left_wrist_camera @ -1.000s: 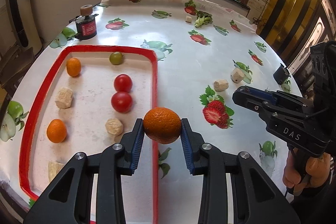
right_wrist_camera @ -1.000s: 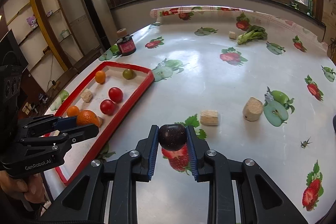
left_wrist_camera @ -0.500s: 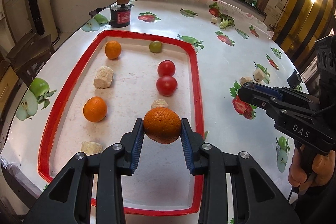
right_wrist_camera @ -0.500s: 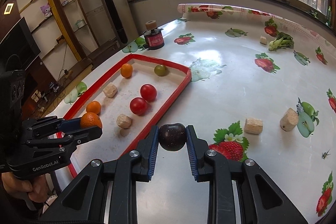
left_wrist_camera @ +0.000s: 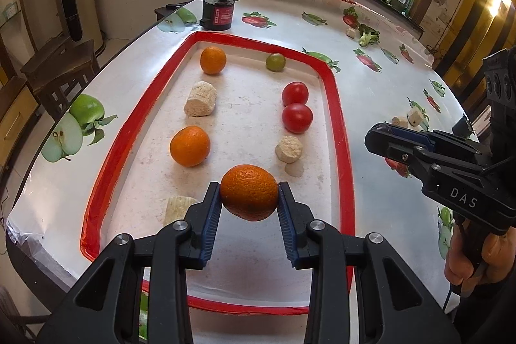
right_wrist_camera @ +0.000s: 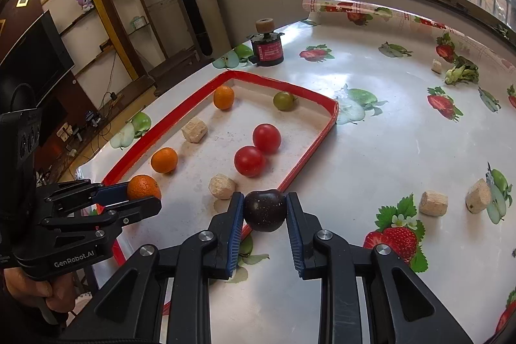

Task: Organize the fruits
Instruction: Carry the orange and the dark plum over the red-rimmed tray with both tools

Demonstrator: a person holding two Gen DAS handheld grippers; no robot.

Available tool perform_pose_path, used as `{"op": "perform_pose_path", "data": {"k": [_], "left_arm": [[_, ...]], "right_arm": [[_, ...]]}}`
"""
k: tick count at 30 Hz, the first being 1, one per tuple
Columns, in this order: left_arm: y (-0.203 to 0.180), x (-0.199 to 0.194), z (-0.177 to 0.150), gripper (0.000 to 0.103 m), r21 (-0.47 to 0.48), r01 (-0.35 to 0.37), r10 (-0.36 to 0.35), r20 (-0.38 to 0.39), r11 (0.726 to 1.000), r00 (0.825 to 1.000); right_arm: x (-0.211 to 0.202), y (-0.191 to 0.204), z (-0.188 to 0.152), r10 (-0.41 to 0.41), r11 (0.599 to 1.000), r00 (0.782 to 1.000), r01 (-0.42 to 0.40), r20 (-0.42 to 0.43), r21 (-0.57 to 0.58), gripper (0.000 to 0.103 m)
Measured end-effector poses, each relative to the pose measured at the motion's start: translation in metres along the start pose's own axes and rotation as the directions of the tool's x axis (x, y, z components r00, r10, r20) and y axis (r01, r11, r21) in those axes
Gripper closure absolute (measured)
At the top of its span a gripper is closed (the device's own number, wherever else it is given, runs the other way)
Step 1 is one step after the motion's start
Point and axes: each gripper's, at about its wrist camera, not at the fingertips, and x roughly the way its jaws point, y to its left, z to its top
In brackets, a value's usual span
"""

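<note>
Over the red-rimmed tray (left_wrist_camera: 335, 105) the person is holding both grippers, each one carrying a fruit. The left gripper (left_wrist_camera: 249, 199) is clamping an orange mandarin (left_wrist_camera: 249, 191) between its blue pads, hanging above the near half of the tray floor. The right gripper (right_wrist_camera: 264, 210) is pinching a dark plum (right_wrist_camera: 265, 210) and is sitting at about the tray's near right rim, not yet clearly inside it.

Inside the tray the sorting is taking shape. Two mandarins, the far one (left_wrist_camera: 213, 59) and the nearer one (left_wrist_camera: 189, 145), are lining up down the left side with a pale cork-like block (left_wrist_camera: 200, 103) between them and another block (left_wrist_camera: 176, 208) closer in. Down the right side a green fruit (left_wrist_camera: 275, 62) is sitting at the far end, then two red tomatoes (left_wrist_camera: 296, 105) touching each other, then a third block (left_wrist_camera: 289, 149).

Judging from this, most of the fruit is already placed, and the held mandarin and plum are the two pieces left to set down, probably the mandarin extending the left column and the plum the right. Out on the tablecloth (right_wrist_camera: 403, 150) two more pale blocks (right_wrist_camera: 433, 202) and a leafy green sprig (right_wrist_camera: 461, 73) are lying well apart from the tray; whether they belong to the job cannot be told.
</note>
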Motion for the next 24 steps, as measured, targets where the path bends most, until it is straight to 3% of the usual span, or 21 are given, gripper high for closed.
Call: {"op": "perform_pose_path", "data": {"k": [24], "left_arm": [[-0.002, 0.013, -0.011, 0.071, 0.008, 0.021, -0.021, -0.050, 1.000, 0.999]], "right_arm": [[0.040, 0.025, 0.010, 0.046, 0.998, 0.997, -0.047, -0.054, -0.028, 0.076]]}}
